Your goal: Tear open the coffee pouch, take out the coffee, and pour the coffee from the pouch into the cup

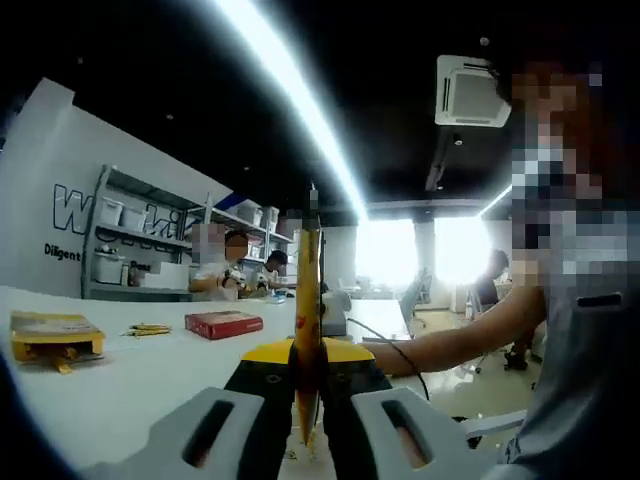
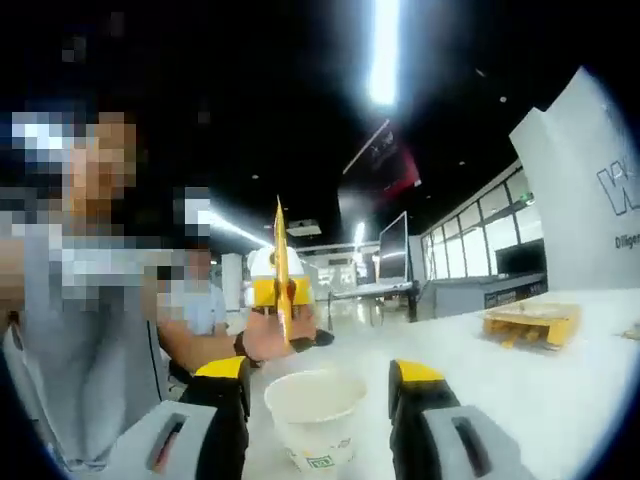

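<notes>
A slim yellow coffee stick pouch (image 1: 308,290) stands upright, edge-on, with my left gripper (image 1: 306,410) shut on its lower part. Just behind it the yellow-and-black right gripper (image 1: 300,365) faces this camera. In the right gripper view the same pouch (image 2: 281,240) rises from the left gripper (image 2: 280,292), held up in a person's hand beyond the cup. A white paper cup (image 2: 315,410) stands upright on the white table (image 2: 520,390). It sits between the jaws of my right gripper (image 2: 320,385), which is open, and the jaws are clear of the cup's sides.
An opened yellow box (image 1: 55,335) (image 2: 530,322), loose yellow sticks (image 1: 148,329) and a red box (image 1: 222,323) lie on the table (image 1: 130,380). Shelves (image 1: 140,240) and seated people are at the back. The person holding the grippers stands close by the table edge.
</notes>
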A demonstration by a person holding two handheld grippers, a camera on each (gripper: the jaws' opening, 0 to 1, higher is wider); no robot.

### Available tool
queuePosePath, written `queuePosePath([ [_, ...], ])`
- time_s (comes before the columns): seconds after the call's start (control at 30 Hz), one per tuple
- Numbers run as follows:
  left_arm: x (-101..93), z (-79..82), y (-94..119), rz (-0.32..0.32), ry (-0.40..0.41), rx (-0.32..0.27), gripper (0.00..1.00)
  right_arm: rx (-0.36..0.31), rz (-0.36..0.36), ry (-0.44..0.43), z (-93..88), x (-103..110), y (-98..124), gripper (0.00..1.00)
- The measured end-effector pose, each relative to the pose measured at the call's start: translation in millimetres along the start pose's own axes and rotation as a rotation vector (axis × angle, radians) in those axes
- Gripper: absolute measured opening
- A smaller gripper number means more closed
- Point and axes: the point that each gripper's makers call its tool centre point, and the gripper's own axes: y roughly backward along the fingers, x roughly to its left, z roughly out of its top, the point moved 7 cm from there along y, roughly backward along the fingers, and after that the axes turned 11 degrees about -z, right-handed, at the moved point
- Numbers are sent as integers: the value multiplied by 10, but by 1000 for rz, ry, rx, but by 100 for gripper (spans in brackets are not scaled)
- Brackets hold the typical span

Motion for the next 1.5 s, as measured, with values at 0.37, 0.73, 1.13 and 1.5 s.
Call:
queuePosePath([
  [0.37,37,163,-551,-69,58,-50,11,11,23,-13,376,297,-105,37],
  [0.73,10,136,-719,-86,55,-62,11,29,14,-41,483,247,-129,13],
  [1.13,44,81,-707,-79,71,-49,12,23,15,-44,448,248,-101,10],
  [1.5,70,185,-687,-133,73,100,25,2,19,-74,429,243,-25,9],
])
